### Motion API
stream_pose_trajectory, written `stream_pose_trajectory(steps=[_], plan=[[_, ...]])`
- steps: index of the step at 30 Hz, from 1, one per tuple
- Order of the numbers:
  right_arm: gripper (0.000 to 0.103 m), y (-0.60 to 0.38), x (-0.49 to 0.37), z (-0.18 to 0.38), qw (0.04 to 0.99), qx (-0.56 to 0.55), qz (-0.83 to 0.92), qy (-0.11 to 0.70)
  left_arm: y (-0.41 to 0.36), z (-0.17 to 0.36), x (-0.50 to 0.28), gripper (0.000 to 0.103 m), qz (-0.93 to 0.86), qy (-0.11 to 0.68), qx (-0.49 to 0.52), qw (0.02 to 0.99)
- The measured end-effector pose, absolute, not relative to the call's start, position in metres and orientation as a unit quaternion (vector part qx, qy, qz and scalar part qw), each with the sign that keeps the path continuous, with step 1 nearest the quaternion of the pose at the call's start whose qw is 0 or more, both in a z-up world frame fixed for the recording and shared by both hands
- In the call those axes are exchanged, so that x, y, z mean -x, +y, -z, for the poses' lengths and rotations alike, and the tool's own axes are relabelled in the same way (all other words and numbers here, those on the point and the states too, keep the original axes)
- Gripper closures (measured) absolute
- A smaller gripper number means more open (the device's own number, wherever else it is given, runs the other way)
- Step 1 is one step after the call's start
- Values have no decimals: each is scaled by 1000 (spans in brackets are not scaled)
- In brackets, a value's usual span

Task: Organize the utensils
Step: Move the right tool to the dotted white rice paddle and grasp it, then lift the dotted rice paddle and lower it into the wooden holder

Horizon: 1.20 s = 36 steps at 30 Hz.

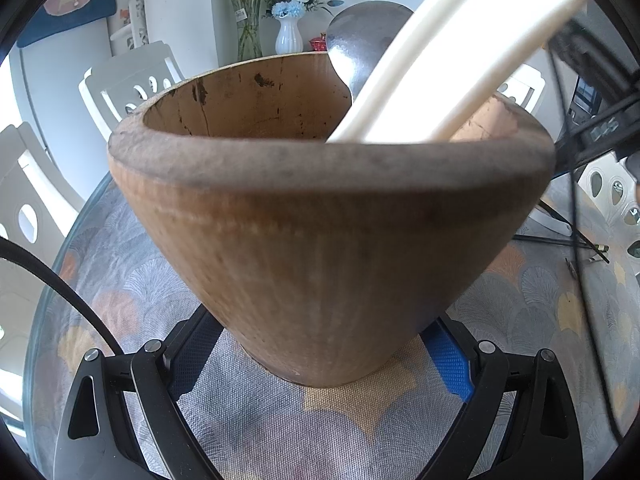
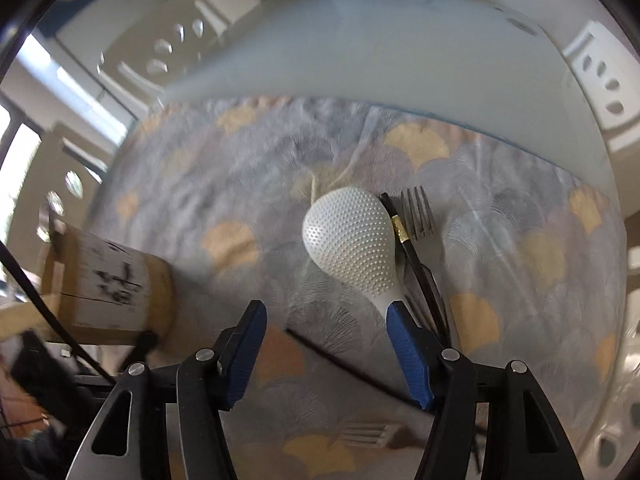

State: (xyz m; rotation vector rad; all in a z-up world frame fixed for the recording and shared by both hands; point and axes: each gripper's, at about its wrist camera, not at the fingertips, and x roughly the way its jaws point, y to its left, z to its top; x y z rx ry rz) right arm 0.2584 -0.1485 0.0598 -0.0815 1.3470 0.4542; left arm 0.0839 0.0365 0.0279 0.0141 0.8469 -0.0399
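Partway: my left fingers (image 1: pixel 320 364) clamp the wooden holder (image 1: pixel 328 216), already carrying a steel spoon (image 1: pixel 360 48) and white utensil (image 1: pixel 452 60); my right fingers (image 2: pixel 326 356), gaping and empty, sit over the rice paddle (image 2: pixel 352 236), chopsticks (image 2: pixel 416 256), fork (image 2: pixel 420 216) still on the surface (image 2: pixel 200 200).

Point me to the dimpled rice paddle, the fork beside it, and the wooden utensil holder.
rice paddle (image 2: pixel 352 236): right wrist view, middle of its dimpled white head.
fork (image 2: pixel 418 212): right wrist view, on the tines.
wooden utensil holder (image 1: pixel 320 248): left wrist view, front of its outer wall.
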Motion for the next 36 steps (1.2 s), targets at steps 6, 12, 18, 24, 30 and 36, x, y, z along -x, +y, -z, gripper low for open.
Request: stream_pose_trajectory(steps=[6,12,18,24,30,36], plan=[[42,-137,-276,-32,744,90,-203,630,39,-28,-86,8,20,414,-4,910],[41,-134,-289,-18,745,113,-190,629,41,-30,-88,8,20,414,-5,910],[31,-112,-301,-15,750,148,-188,617,40,-30,-87,8,20,414,-5,910],[38,-99,-302,-18,758,175,-201,595,41,-31,-89,8,20,415,-4,910],[38,-104,-288,-37,771,155,-223,576,40,-31,-89,8,20,415,-5,909],[38,-116,-274,-84,802,125,-226,538,41,-31,-89,8,20,415,-5,909]])
